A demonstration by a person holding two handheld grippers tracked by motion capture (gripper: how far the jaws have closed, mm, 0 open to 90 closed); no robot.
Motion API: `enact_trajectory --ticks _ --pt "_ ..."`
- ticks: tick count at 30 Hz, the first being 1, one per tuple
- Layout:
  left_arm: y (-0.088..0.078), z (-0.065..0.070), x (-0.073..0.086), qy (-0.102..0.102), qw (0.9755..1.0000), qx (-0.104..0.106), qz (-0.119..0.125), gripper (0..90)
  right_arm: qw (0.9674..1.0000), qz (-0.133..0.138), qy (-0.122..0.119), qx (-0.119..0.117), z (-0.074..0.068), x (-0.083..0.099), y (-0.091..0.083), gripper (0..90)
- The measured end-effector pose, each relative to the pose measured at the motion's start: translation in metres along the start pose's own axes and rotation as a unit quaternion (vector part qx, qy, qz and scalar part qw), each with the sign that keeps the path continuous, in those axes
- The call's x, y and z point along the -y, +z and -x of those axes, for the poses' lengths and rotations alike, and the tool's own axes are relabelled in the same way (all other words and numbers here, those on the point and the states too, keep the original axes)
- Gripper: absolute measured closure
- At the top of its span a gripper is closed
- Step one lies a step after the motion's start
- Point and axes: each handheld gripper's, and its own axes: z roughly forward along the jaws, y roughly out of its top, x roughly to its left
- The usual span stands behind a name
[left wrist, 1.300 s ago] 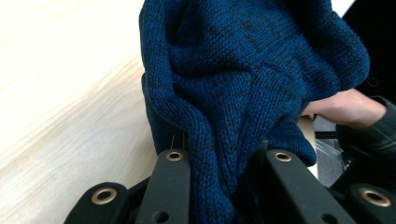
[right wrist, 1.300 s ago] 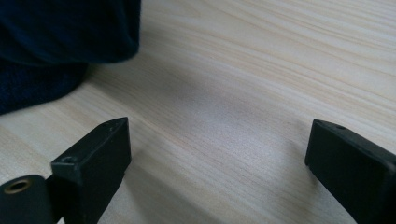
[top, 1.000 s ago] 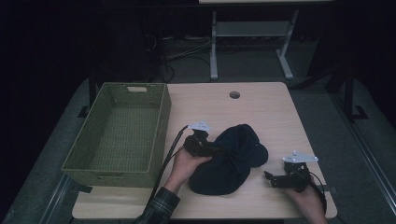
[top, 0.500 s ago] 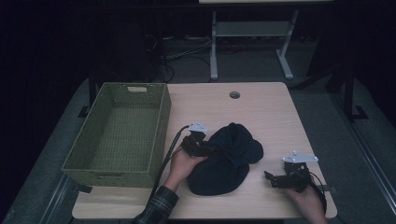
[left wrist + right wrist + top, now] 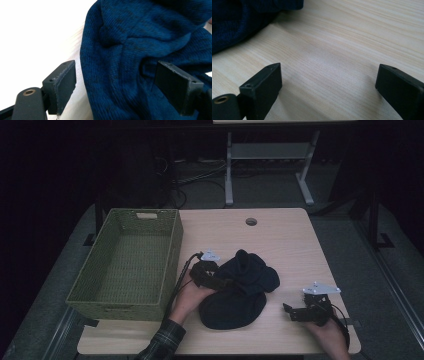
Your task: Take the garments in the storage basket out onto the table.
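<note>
- Since a second ago, the left hand-held gripper [image 5: 226,281] has been opening its jaws; they are now standing wide, with a fold of the cloth [image 5: 239,290] lying between them but not pinched, as the left gripper view shows both pads clear of the knit [image 5: 130,62].
- Compared with the earlier pictures, the dark blue cloth is sitting slightly lower and more bunched, its top lobe standing up near the tabletop's middle.
- Right hand-held gripper [image 5: 289,310] is resting in the same spot as before, near the front right corner, jaws wide apart and holding nothing; bare wood is showing between them in the right gripper view [image 5: 329,82].
- Cloth is lying on the pale wooden tabletop [image 5: 290,245], between the two grippers, just right of the basket [image 5: 125,260] and well apart from the right gripper.
- Green woven basket is standing along the tabletop's left edge, reaching to its front left corner.
- Back half of the tabletop is lying open, with a round cable hole [image 5: 251,221] near the rear edge.
- Open wood is stretching to the right of the cloth as far as the right edge.
- Beyond the tabletop, the room is lying dark, with grey floor, cables and a metal stand [image 5: 270,165] behind.
</note>
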Motion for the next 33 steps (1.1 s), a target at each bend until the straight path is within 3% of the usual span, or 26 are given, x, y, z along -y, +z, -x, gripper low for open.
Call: enact_trajectory --ticks 6,11,16,19,24,26,33 --pt "-0.014 0.007 0.000 -0.007 0.9998 -0.013 0.012 13.9 1.0000 0.000 0.000 0.000 0.000 0.000 0.000 6.5" --pt "-0.029 0.017 0.007 0.006 0.9997 -0.023 0.010 14.2 1.0000 0.000 0.000 -0.001 0.000 0.000 0.000 6.5" --pt "-0.038 0.025 0.025 0.013 0.9998 -0.015 0.005 16.5 1.0000 0.000 0.000 -0.001 0.000 0.000 0.000 6.5" --pt "-0.042 0.028 0.034 0.017 0.9998 -0.008 0.005 22.3 1.0000 -0.001 0.000 0.000 0.000 0.000 0.000 6.6" --pt "-0.045 0.038 0.042 0.027 0.9996 -0.003 -0.001 27.3 0.9999 -0.017 0.000 -0.001 0.000 -0.003 -0.001 7.4" --pt "-0.047 0.041 0.044 0.028 0.9996 0.000 0.001 29.6 0.9997 -0.022 -0.001 -0.003 0.000 -0.004 -0.002 11.6" --pt "-0.054 0.049 0.051 0.031 0.9995 0.007 0.005 31.4 0.9995 0.004 0.005 -0.030 0.004 -0.015 -0.013 19.5"
